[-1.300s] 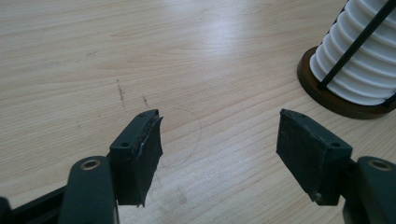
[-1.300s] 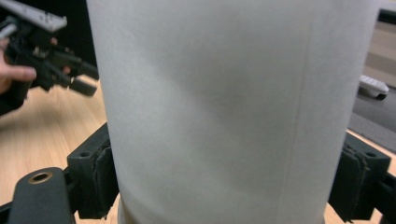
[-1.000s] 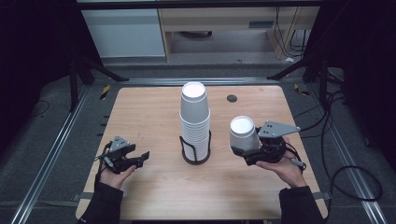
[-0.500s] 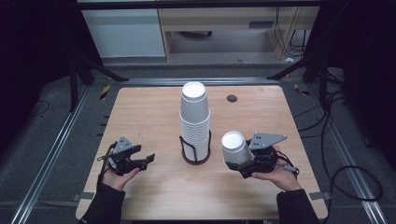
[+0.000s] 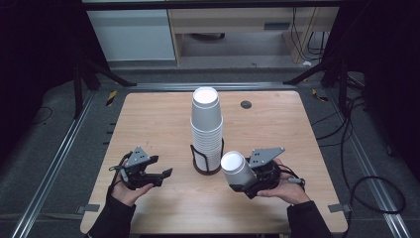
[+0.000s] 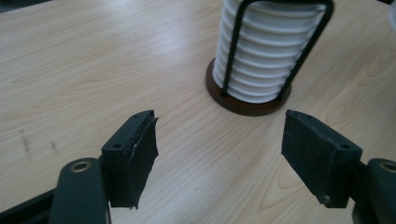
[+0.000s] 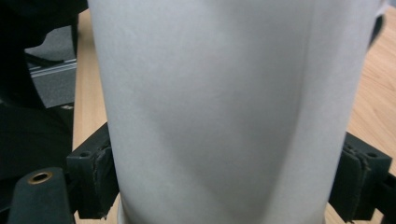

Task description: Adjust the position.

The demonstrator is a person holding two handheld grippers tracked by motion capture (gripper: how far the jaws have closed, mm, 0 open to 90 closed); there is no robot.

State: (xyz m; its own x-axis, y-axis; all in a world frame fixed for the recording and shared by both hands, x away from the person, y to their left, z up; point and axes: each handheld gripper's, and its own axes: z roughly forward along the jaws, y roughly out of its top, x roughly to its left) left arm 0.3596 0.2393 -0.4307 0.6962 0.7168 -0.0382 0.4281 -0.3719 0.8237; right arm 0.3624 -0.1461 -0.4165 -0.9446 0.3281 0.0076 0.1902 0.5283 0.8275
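Observation:
A tall stack of white paper cups (image 5: 207, 124) stands upside down in a black wire holder (image 5: 206, 161) on a round brown base at the middle of the wooden table (image 5: 148, 119). My right gripper (image 5: 243, 181) is shut on a single white cup (image 5: 236, 168), held just right of the holder and tilted toward it. That cup (image 7: 229, 107) sits between the black pads (image 7: 95, 179) in the right gripper view. My left gripper (image 5: 166, 174) rests open near the front left of the holder. Its jaws stand wide apart with the cup stack (image 6: 268, 51) ahead of them.
A small dark round spot (image 5: 246, 104) lies on the table's far right part. Metal rails run along both sides of the table (image 5: 59, 148). Cables trail on the floor at the right (image 5: 376, 183).
My right gripper has carried the single cup down and leftward, closer to the holder and the front edge. The left gripper has stayed in place, open.

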